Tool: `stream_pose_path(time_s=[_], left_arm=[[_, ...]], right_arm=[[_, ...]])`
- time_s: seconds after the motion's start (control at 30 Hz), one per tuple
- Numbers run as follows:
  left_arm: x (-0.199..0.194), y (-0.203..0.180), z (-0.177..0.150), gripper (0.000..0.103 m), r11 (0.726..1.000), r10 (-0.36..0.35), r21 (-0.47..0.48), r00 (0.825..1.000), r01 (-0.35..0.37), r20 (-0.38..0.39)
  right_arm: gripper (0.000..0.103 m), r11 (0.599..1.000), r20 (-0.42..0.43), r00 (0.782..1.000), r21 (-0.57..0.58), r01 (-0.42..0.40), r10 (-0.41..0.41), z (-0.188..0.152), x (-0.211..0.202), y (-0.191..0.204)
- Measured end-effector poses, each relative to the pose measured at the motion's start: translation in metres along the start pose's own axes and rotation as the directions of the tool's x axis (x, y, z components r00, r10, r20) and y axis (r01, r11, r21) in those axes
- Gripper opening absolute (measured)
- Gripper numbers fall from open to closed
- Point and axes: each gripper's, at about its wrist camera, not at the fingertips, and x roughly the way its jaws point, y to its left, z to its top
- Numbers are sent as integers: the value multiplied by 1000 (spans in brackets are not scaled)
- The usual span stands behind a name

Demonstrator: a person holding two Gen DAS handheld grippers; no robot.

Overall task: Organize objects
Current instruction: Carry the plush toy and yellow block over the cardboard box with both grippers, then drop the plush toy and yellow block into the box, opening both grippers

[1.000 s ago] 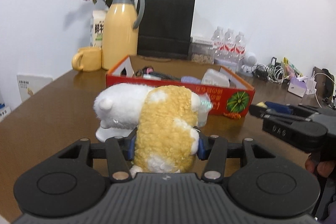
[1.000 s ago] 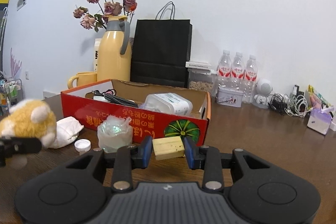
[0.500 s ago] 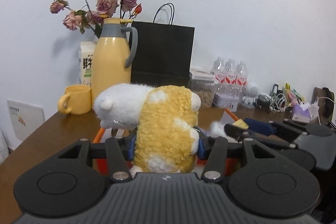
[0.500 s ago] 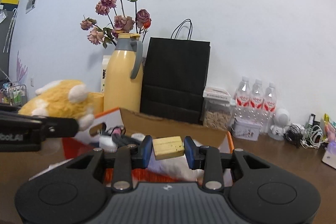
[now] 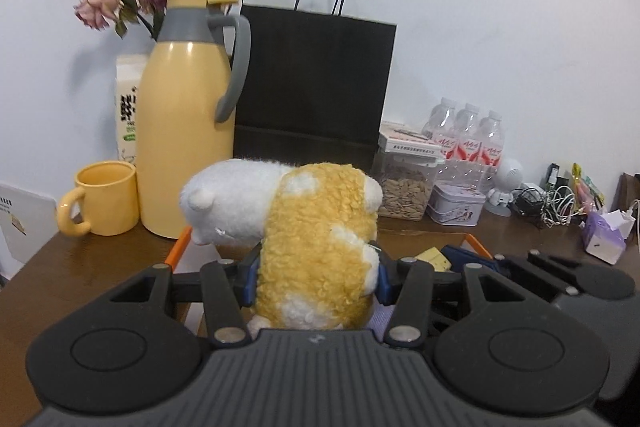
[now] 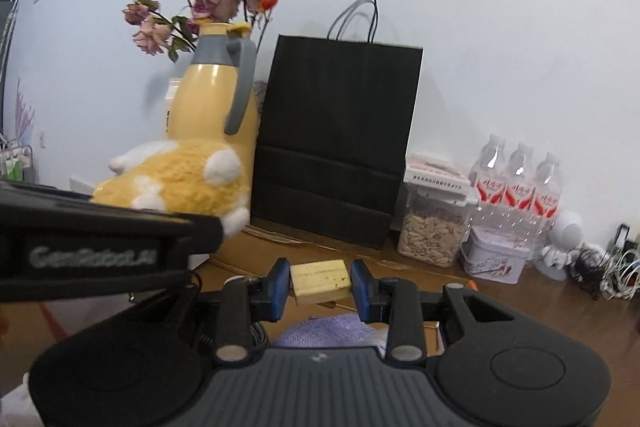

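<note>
The left tool [image 5: 316, 277] pinches a yellow and white plush toy [image 5: 308, 227] at its middle; the blue pads press into the fur on both sides. The long axis of the toy runs from the tool away toward 11 o'clock, and its white head points to the left, toward the yellow thermos [image 5: 188, 131]. In the right wrist view the same toy shows at 9 o'clock, lifted over the cardboard box [image 6: 280, 247]. The right tool [image 6: 320, 285] is pressed on a small yellow sponge block [image 6: 320, 279], whose long axis lies across, from pad to pad. The brown wooden bench [image 5: 80, 267] carries a yellow mug [image 5: 104, 203] at 9 o'clock, a black paper bag [image 5: 316, 83] at 12 o'clock, and three water bottles [image 5: 466, 135] at 2 o'clock, against a plain white wall [image 5: 480, 7].
</note>
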Motion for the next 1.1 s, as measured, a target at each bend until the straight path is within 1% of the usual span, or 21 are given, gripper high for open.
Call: stream_pose_path(time_s=[0.03, 0.1, 0.17, 0.33, 0.37, 0.4, 0.43, 0.47, 0.5, 0.53, 0.57, 0.6, 0.63, 1.1], left_arm=[[6, 2, 1, 52, 1000, -6, 2, 1000, 6, -5], [15, 5, 0, 52, 1000, -4, 15, 1000, 4, -23], [20, 8, -2, 52, 1000, -4, 9, 999, 4, -38], [23, 9, -6, 54, 1000, -8, 15, 999, 9, -52], [23, 9, -6, 57, 1000, -4, 12, 999, 4, -51], [22, 9, -6, 65, 1000, -2, 12, 999, 3, -46], [21, 9, -6, 82, 1000, 1, 10, 999, -1, -37], [19, 10, -5, 92, 1000, 7, 5, 1000, -7, -22], [16, 10, -5, 103, 1000, 17, 0, 1000, -17, 2], [13, 9, -5, 103, 999, 32, 0, 999, -32, 29], [11, 8, -5, 103, 999, 40, 6, 998, -41, 43], [11, 8, -4, 103, 999, 40, 7, 998, -41, 43], [10, 8, -4, 103, 999, 38, 3, 998, -38, 42], [11, 9, -3, 103, 999, 46, -1, 998, -46, 33]], right_arm=[[32, 1000, 0, 1000, 20, 0, 0, -1, 3, -1], [32, 1000, -12, 1000, 22, -13, 13, -2, 9, -3], [32, 999, -19, 1000, 29, -21, 22, -5, 11, -5], [32, 999, -38, 999, 42, -18, 19, -8, 15, -10], [32, 999, -40, 999, 41, -17, 19, -9, 14, -10], [32, 999, -42, 999, 41, -18, 19, -8, 14, -10], [35, 999, -39, 999, 45, -15, 17, -8, 13, -10], [40, 999, -37, 999, 46, -8, 10, -8, 11, -11], [55, 999, -36, 999, 49, 3, -1, -8, 11, -11], [74, 998, -31, 999, 57, 12, -10, -7, 9, -12], [83, 998, -25, 1000, 64, 18, -16, -7, 8, -14], [98, 997, -18, 1000, 70, 20, -19, -7, 7, -14], [103, 997, -13, 1000, 75, 20, -19, -7, 7, -16], [103, 997, -26, 1000, 78, 20, -18, -5, 7, -16]])
